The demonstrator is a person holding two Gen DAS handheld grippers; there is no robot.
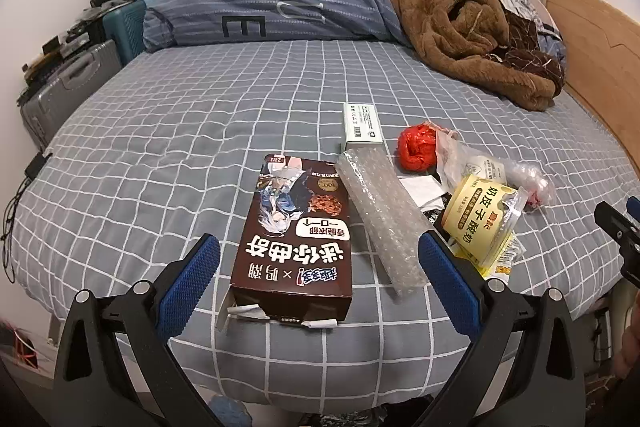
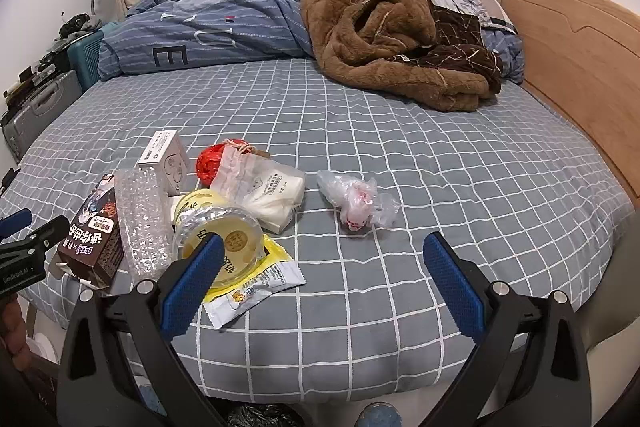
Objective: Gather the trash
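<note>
**Both grippers poised wide over the litter on the bed**

The left gripper (image 1: pixel 319 259) stands wide open and empty, its blue pads framing the brown printed cardboard cookie box (image 1: pixel 294 235) near the front edge of the grey checked bedsheet (image 1: pixel 180 115). The right gripper (image 2: pixel 323 267) is equally spread and holds nothing.

The box is rigid and flat-sided, so closing squarely across its narrow width should likely grip best. Beside it lie a soft roll of clear bubble wrap (image 1: pixel 380 215), a yellow foil-lidded yoghurt cup (image 2: pixel 220 231), a crumpled red plastic bag (image 2: pixel 212 161), a small white carton (image 2: pixel 168 157) and a wadded clear plastic bag (image 2: pixel 358 201) lying apart. The films are limp and slippery; pinching a bunched fold would probably hold better.
</note>
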